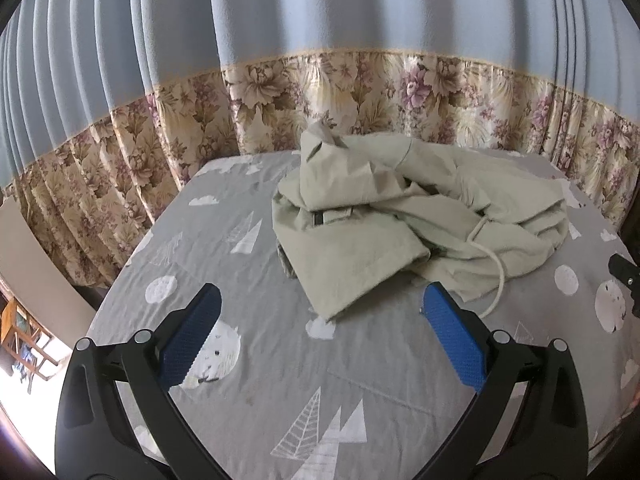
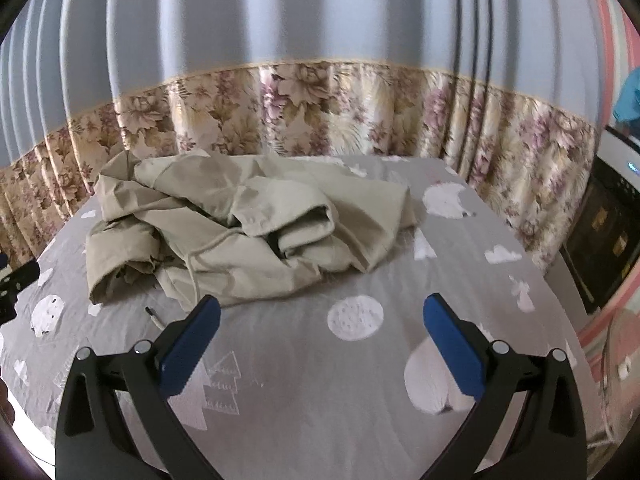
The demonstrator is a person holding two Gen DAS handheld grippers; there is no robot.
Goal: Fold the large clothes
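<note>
A crumpled beige garment [image 1: 384,216] with a white drawstring [image 1: 498,280] lies in a heap on the grey patterned bedsheet [image 1: 280,380]. In the right wrist view the same garment [image 2: 240,232] sits ahead and to the left, its drawstring end [image 2: 154,316] trailing onto the sheet [image 2: 320,400]. My left gripper [image 1: 320,300] is open just short of the garment's near edge, holding nothing. My right gripper [image 2: 320,308] is open too, over bare sheet right of the heap. The right gripper's tip [image 1: 624,276] shows at the left wrist view's right edge.
A blue curtain with a floral lower band [image 1: 320,92] hangs close behind the bed. A dark cabinet or appliance [image 2: 604,232] stands to the right of the bed. Wooden furniture [image 1: 20,332] shows past the bed's left edge.
</note>
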